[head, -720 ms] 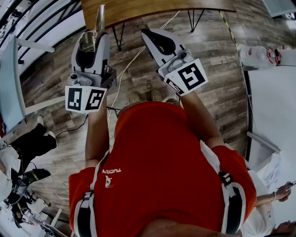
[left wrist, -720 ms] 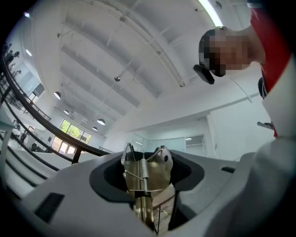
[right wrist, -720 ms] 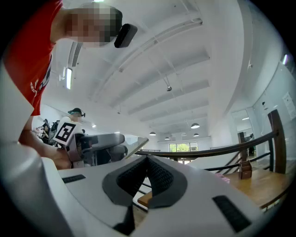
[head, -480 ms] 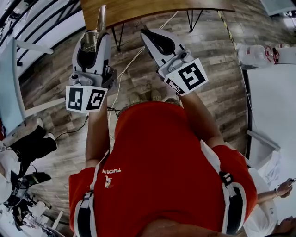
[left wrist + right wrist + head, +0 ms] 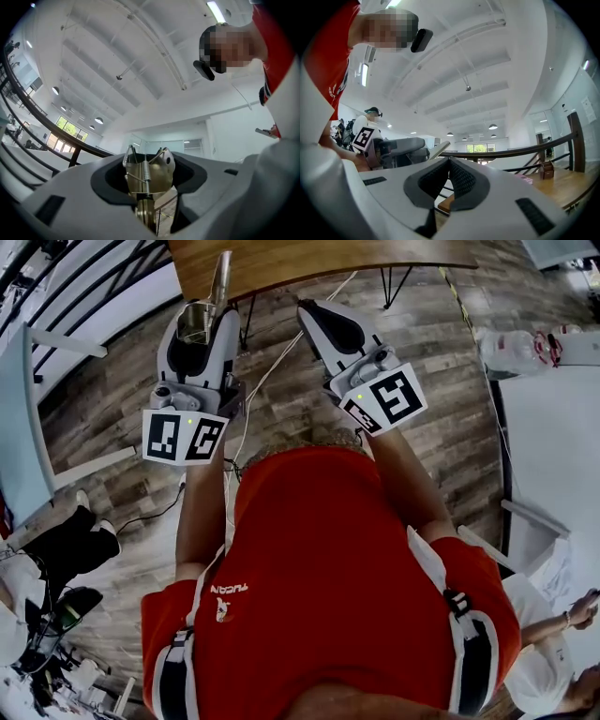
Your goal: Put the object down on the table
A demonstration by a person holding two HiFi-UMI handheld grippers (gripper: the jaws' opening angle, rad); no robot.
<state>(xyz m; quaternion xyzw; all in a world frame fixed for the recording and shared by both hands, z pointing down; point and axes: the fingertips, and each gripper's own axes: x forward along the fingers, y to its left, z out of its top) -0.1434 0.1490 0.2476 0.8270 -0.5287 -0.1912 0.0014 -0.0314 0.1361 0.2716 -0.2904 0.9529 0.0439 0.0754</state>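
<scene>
A pair of metal tongs [image 5: 220, 279] with a spring hinge [image 5: 149, 171] sits between the jaws of my left gripper [image 5: 199, 322], which is shut on it. One long arm of the tongs sticks out past the jaws toward the wooden table [image 5: 319, 254] at the top of the head view. The left gripper view points up at the ceiling, with the tongs filling the jaw gap. My right gripper [image 5: 317, 317] is held beside the left one, shut, with its ribbed pads [image 5: 461, 176] meeting and nothing between them. Both grippers hang over the wood floor, short of the table edge.
The table stands on thin black legs [image 5: 389, 279]. A cable [image 5: 272, 362] runs across the floor below the grippers. A white table [image 5: 553, 427] lies at the right with a plastic bottle [image 5: 511, 341] by its corner. Another person's legs [image 5: 66, 540] are at the left.
Both grippers have drifted a little to the right and toward the wooden table. The tongs have stayed in the left gripper's jaws, and the right gripper has stayed shut.
</scene>
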